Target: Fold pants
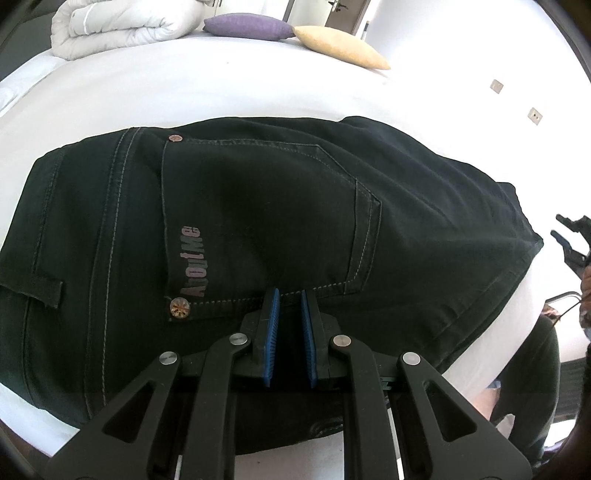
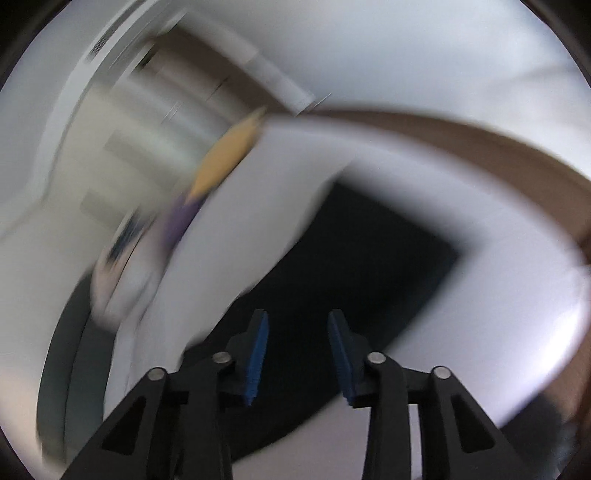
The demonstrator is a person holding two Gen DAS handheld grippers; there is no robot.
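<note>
Seen from the left wrist, the black pants [image 1: 258, 229] lie folded on the white bed [image 1: 207, 88], spreading out ahead of the left gripper [image 1: 290, 295] and to both its sides. Off to its left sit the waistband and a belt loop [image 1: 40, 291]; just left of its tips is a copper rivet [image 1: 180, 308] at the corner of the back pocket [image 1: 266, 218] (printed lettering runs up the pocket's edge). The left gripper's blue pads [image 1: 272, 332] stand nearly together with a narrow gap between them, and nothing is seen pinched there; the tips are at the pocket's lower seam, right over the cloth. Far ahead, at the bed's far end, lie a rolled white duvet [image 1: 122, 29], a purple pillow [image 1: 247, 26] and a yellow pillow [image 1: 341, 46]. At the far right edge the right gripper [image 1: 570, 240] shows beside the pants, apart from them.

The right wrist view is heavily blurred. Ahead and left of the right gripper [image 2: 298, 317] the yellow pillow [image 2: 225, 155] and purple pillow [image 2: 181, 221] smear together. The pants [image 2: 354, 266] are the dark shape straight ahead and below, on the bed [image 2: 498, 314]. Its pads [image 2: 258, 354] stand clearly apart, holding nothing.
</note>
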